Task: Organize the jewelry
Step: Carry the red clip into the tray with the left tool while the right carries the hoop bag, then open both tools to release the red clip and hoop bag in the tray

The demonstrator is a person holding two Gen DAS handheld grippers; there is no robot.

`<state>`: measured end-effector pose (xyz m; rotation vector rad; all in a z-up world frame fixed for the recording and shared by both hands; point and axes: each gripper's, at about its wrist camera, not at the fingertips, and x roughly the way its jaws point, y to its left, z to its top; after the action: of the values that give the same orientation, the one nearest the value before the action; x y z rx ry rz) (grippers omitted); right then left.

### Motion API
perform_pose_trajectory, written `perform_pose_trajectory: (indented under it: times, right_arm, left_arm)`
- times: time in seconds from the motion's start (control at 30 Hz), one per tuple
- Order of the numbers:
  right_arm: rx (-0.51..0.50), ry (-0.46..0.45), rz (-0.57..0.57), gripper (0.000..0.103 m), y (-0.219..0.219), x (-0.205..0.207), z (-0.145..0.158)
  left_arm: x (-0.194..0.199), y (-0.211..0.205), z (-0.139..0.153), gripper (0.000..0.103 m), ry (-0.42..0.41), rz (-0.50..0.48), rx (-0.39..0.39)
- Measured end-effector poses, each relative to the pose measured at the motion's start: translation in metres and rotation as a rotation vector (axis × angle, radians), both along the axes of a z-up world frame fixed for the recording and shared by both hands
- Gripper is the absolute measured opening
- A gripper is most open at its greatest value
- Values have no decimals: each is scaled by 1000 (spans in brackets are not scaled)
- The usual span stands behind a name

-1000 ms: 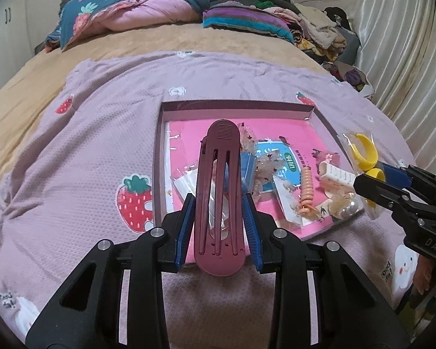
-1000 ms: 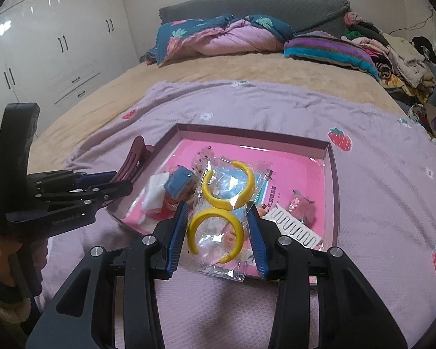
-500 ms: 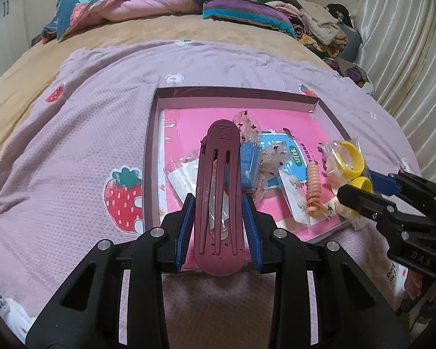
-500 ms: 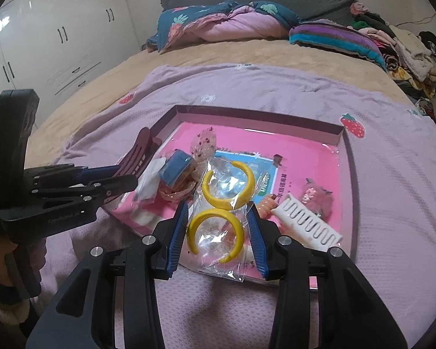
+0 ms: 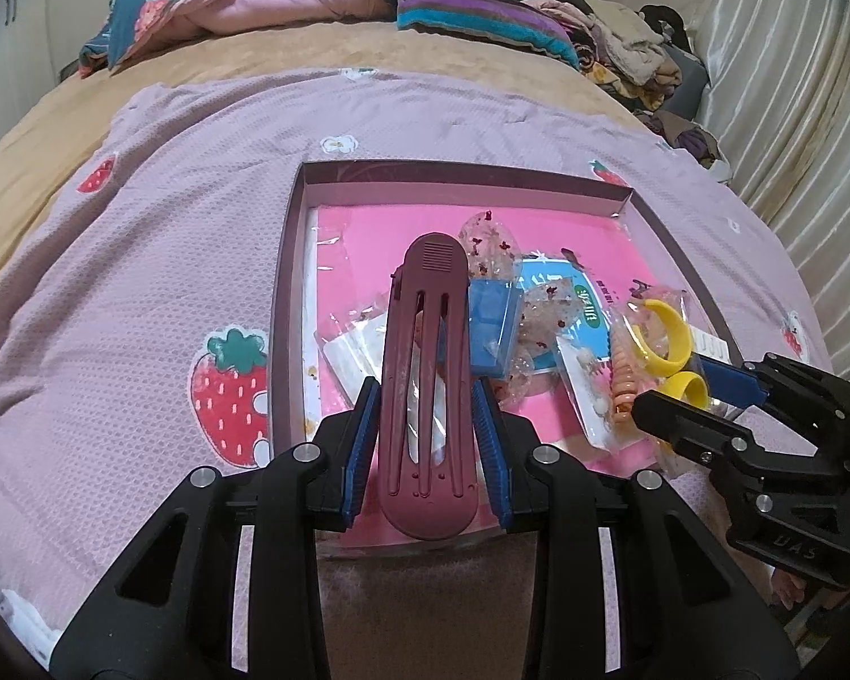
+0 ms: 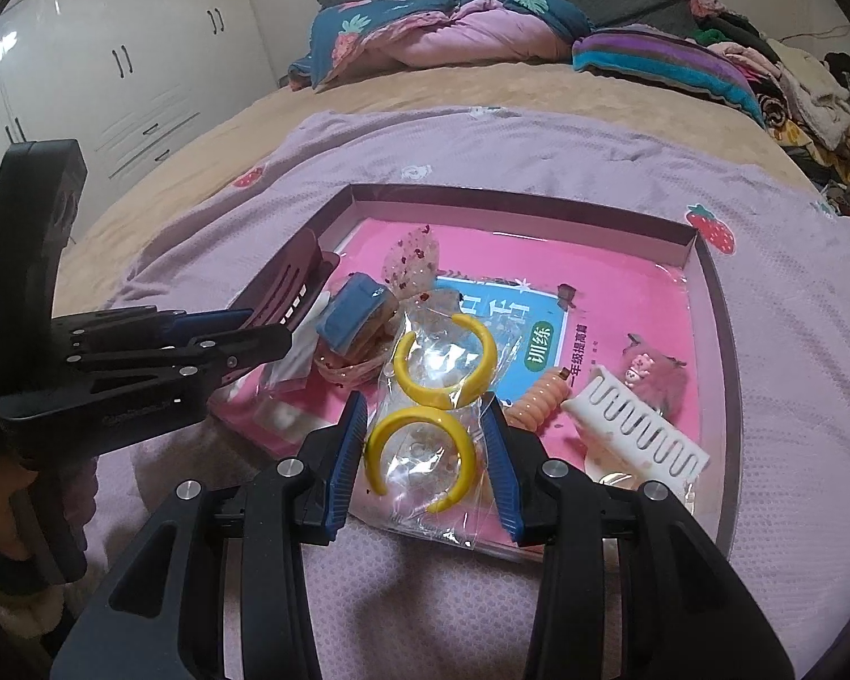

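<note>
**Two light, slick pieces held over the tray**

The left claw [image 5: 425, 442] is closed on a long maroon hair clip [image 5: 428, 374], its blue pads pressing the clip's two long edges near the rounded rear end. The clip juts forward over the near-left part of the shallow box tray [image 5: 289, 283], which lies on the purple strawberry blanket [image 5: 141, 260] on the bed. The clip looks like rigid moulded plastic, light and smooth; held so far back, its long nose could swing or slip, so a hold closer to the middle would probably steady it better.

The right claw [image 6: 425, 453] grips a clear plastic packet of yellow open rings [image 6: 433, 396] by its near part, one ring sitting between the pads, the other poking out ahead over the tray's near edge. The film is likely thin, crinkly and slippery, while the rings inside seem stiff; pinching across a ring rather than loose film should keep the packet from sliding out.

Already in the tray lie a white comb [image 6: 640, 430], an orange spiral hair tie [image 6: 538, 402], a blue box [image 6: 351, 317] and small glittery packets.
</note>
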<state>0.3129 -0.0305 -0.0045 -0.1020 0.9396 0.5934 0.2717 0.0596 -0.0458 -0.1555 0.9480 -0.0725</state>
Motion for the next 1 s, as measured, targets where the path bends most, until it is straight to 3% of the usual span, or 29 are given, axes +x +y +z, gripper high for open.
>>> perform_pose_trajectory:
  times: [0.53, 1.0]
  right_arm:
    - [-38, 56, -41, 42, -3, 12, -21]
    - [-6, 24, -77, 60, -27, -7, 7]
  left_arm:
    - [-2, -4, -4, 25, 22, -7, 2]
    - [-11, -6, 16, 26, -4, 5, 15]
